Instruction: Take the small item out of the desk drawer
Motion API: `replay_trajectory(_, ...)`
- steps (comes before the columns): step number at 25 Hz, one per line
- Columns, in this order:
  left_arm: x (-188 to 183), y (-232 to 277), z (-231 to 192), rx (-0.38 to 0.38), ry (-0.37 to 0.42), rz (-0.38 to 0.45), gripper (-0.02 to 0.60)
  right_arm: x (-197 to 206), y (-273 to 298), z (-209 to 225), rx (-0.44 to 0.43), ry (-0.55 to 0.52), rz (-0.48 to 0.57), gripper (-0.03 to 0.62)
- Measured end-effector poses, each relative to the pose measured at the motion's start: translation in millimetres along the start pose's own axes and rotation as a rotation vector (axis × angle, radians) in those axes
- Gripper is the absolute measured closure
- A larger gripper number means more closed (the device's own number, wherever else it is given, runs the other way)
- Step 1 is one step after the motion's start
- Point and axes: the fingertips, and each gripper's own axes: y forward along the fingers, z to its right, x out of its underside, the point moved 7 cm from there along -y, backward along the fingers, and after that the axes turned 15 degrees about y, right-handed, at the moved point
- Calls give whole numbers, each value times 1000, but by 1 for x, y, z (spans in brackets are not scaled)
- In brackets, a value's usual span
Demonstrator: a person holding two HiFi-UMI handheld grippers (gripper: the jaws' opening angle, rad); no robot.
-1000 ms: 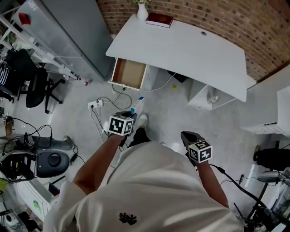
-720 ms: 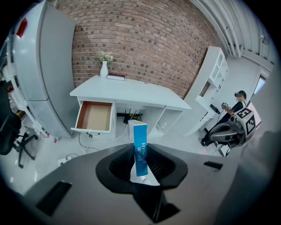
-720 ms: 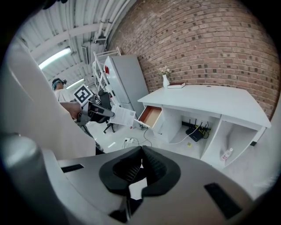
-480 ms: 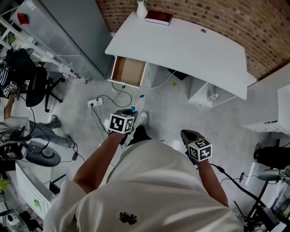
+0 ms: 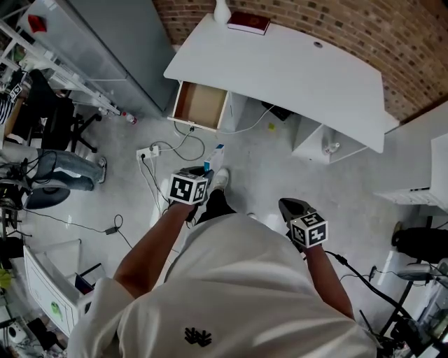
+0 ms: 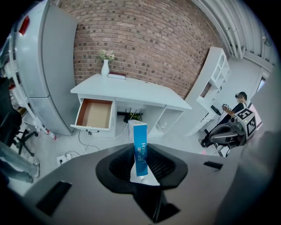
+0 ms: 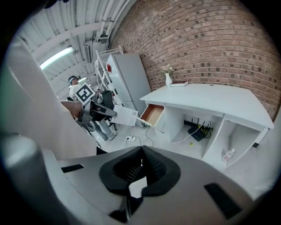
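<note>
A small blue and white box [image 6: 139, 136] stands upright between the jaws of my left gripper [image 6: 140, 148], which is shut on it. In the head view that gripper [image 5: 203, 170] hangs above the floor in front of the desk, and the box [image 5: 215, 156] pokes out toward the drawer. The drawer [image 5: 201, 106] at the white desk's [image 5: 294, 70] left end is pulled out and shows a bare wooden bottom. My right gripper [image 5: 290, 208] is held low at the right. Its jaw tips meet with nothing between them [image 7: 142, 148].
A power strip with cables [image 5: 150, 152] lies on the floor below the drawer. A grey cabinet [image 5: 119, 49] stands left of the desk. A person's legs [image 5: 66, 171] and an office chair [image 5: 56, 119] are at the far left. A vase [image 5: 222, 10] and a red book [image 5: 248, 23] sit on the desk.
Both grippers and the box have stayed put. At the far left a person's legs have come into view and floor items there have shifted.
</note>
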Motion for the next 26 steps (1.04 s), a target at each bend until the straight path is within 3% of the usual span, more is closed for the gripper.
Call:
replay_trajectory(16,-3,11,-15,-5,-9,-26,486,-2,9,4,5,5,-23,565)
replay_trajectory(26,-27,39,-56,-9,-3,-38,486,-30,38,19,22,17,-37,565)
